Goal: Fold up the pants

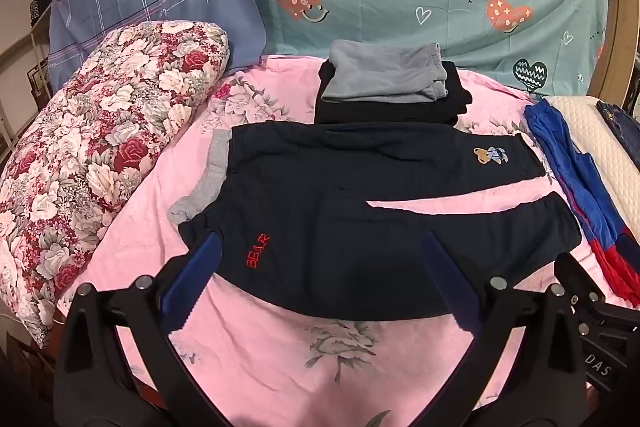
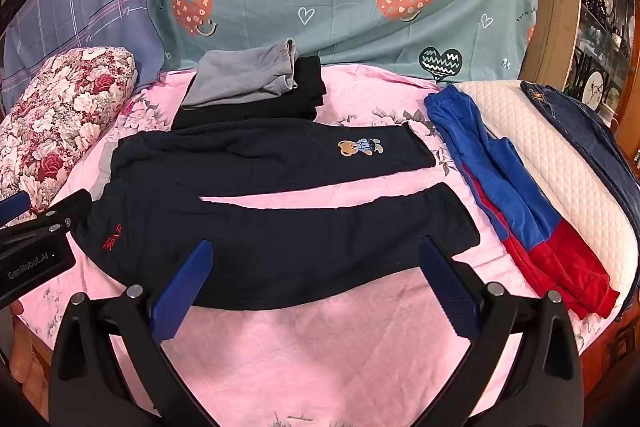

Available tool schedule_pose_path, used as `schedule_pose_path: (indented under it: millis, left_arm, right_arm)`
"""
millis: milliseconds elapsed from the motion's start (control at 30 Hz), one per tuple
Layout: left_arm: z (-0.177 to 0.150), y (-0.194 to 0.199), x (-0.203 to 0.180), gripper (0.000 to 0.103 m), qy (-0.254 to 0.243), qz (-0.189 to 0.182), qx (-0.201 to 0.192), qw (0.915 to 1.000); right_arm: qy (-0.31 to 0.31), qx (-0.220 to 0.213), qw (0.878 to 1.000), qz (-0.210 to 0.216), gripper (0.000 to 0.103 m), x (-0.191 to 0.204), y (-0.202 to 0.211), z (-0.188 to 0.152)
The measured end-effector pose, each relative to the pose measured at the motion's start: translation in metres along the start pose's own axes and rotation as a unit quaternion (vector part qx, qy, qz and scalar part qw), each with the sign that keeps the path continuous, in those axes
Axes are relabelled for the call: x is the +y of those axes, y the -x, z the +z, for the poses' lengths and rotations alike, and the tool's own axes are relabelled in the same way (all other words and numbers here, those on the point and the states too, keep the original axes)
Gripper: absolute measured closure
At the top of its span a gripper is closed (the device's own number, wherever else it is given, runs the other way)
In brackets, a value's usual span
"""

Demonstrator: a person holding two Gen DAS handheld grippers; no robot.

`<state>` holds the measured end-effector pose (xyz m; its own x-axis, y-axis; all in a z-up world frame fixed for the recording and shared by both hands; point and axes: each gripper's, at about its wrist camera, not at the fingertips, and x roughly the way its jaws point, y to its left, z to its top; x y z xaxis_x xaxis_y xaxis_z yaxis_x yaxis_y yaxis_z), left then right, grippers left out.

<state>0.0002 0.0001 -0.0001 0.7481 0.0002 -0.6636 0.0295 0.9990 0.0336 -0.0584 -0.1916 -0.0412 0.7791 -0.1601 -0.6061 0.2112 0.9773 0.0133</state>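
Dark navy pants point(image 1: 360, 195) lie flat on the pink bedspread point(image 1: 280, 367), grey waistband at the left, both legs spread apart to the right, a bear patch on the far leg and red "BEAR" lettering near the waist. They also show in the right wrist view point(image 2: 280, 239). My left gripper point(image 1: 320, 247) is open, hovering over the near waist and near leg. My right gripper point(image 2: 316, 255) is open, hovering over the near leg's lower edge. The left gripper's body point(image 2: 36, 247) shows at the left edge of the right wrist view.
A stack of folded grey and black clothes point(image 1: 384, 83) sits behind the pants. Blue-and-red pants point(image 2: 520, 195) lie at the right beside a white quilted pillow point(image 2: 560, 155) with jeans point(image 2: 592, 131) on it. A floral bolster point(image 1: 100, 131) lies at the left.
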Motion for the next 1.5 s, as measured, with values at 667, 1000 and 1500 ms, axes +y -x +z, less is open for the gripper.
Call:
schedule_pose_path:
  millis: [667, 1000, 1500]
  left_arm:
    - [-0.0011, 0.0015, -0.0033, 0.002, -0.002, -0.001, 0.001, 1.0000]
    - [-0.0013, 0.0026, -0.0007, 0.002, -0.001, 0.000, 0.000, 1.0000]
    - [-0.0021, 0.0026, -0.0007, 0.002, -0.003, 0.001, 0.000, 1.0000]
  right_arm:
    - [0.002, -0.003, 1.000, 0.000, 0.001, -0.0005, -0.0009, -0.0023]
    - [0.002, -0.004, 1.000, 0.000, 0.001, -0.0009, -0.0012, -0.0035]
    - [0.003, -0.002, 1.000, 0.002, 0.001, 0.0042, 0.0062, 0.0003]
